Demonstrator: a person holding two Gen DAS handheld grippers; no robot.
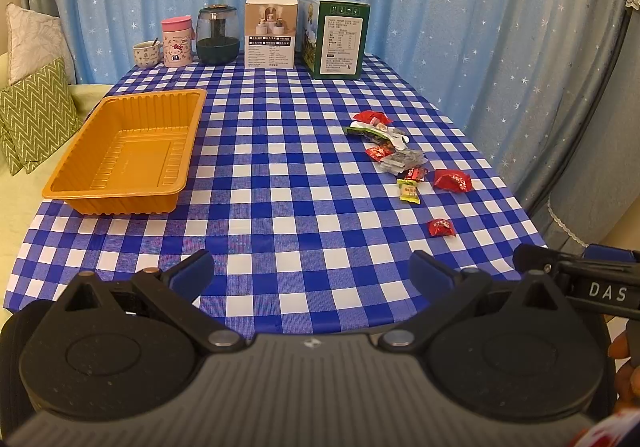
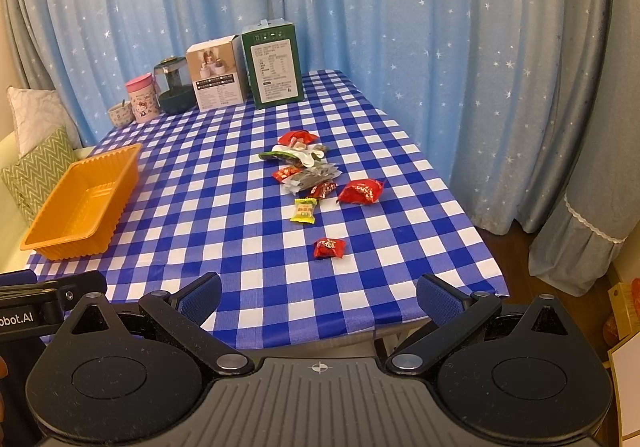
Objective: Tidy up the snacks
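Both grippers, left (image 1: 312, 275) and right (image 2: 319, 297), hang wide open and empty at the near table edge, snacks (image 2: 316, 175) scattered well right of the empty tray (image 1: 120, 151), and those crinkly light wrappers look slippery, so I'd pinch mid-body.

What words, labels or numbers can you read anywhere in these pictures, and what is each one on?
"DAS": on the right hand-held gripper, seen at the left view's edge.
"bot.AI", cut off: on the left hand-held gripper, seen at the right view's edge.
Green box: white label, print too small.
White box: print too small.
Pink cup: cartoon, no legible words.
Snacks: wrapper print blurred.
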